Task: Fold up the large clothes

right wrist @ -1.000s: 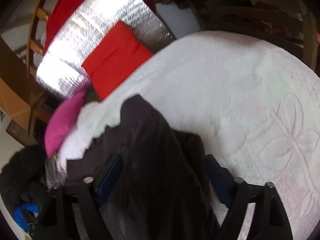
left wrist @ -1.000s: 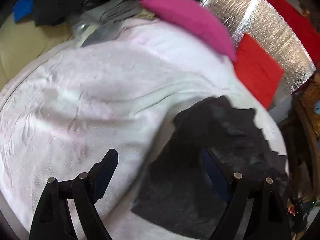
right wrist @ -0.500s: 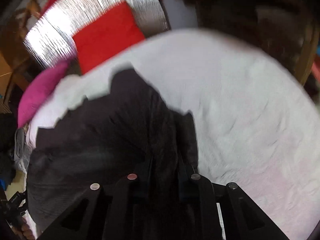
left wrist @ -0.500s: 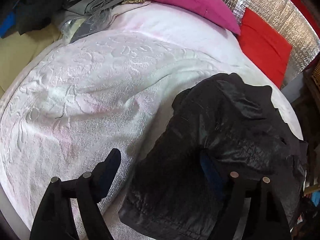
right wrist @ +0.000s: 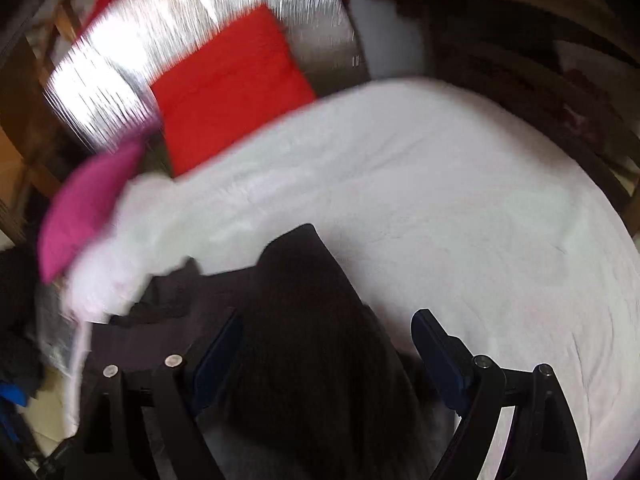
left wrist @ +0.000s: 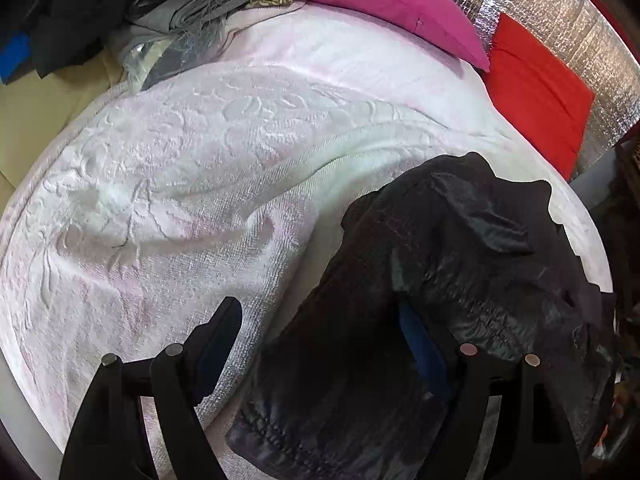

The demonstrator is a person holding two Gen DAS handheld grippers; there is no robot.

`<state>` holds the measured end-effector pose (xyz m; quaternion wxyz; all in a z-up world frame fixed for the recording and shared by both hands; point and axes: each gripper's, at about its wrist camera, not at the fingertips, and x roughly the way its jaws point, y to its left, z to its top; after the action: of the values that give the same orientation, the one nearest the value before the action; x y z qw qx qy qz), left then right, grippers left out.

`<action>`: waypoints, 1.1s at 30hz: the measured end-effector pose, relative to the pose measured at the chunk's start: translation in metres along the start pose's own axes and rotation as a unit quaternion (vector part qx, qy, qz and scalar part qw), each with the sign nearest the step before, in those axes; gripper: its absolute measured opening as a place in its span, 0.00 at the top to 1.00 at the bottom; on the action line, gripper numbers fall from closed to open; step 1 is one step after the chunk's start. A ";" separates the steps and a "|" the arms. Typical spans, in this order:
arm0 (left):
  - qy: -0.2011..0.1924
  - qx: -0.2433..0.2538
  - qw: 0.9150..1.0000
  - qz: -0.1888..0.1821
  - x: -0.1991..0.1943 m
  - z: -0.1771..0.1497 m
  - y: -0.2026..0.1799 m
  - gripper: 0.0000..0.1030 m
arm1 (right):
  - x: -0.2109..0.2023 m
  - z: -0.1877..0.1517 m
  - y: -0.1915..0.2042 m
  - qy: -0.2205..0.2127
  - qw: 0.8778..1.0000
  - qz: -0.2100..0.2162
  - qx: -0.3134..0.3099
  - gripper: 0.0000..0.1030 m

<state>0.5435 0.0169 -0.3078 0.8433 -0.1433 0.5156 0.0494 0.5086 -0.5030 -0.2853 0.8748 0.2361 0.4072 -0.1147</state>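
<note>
The right gripper [right wrist: 326, 344] had just sprung open over the dark jacket [left wrist: 420, 300], nothing pinched; left gripper [left wrist: 320, 336] hung open, jacket under its right finger, crumpled, folding barely begun.

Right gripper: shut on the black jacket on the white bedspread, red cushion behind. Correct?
Not shut. The right wrist view shows the right gripper with jaws wide apart, having just opened; the black jacket lies between them, unpinched. White bedspread and red cushion are as stated.
</note>
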 end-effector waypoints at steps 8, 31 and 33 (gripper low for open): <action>0.006 0.000 1.000 -0.006 0.000 0.003 0.002 0.21 | 0.037 0.012 0.029 0.045 0.995 -0.072 -0.055 0.73; -0.068 0.038 0.995 -0.061 -0.039 0.033 0.001 0.21 | -0.073 -0.060 0.002 -0.099 0.994 -0.012 0.049 0.27; -0.075 0.042 0.993 -0.086 -0.040 0.044 -0.004 0.21 | -0.070 -0.078 -0.018 -0.105 0.990 0.010 0.091 0.27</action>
<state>0.5635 0.0283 -0.2526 0.8860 -0.1472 0.4382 -0.0349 0.4049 -0.4781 -0.2805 0.8890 0.3050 0.2982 -0.1666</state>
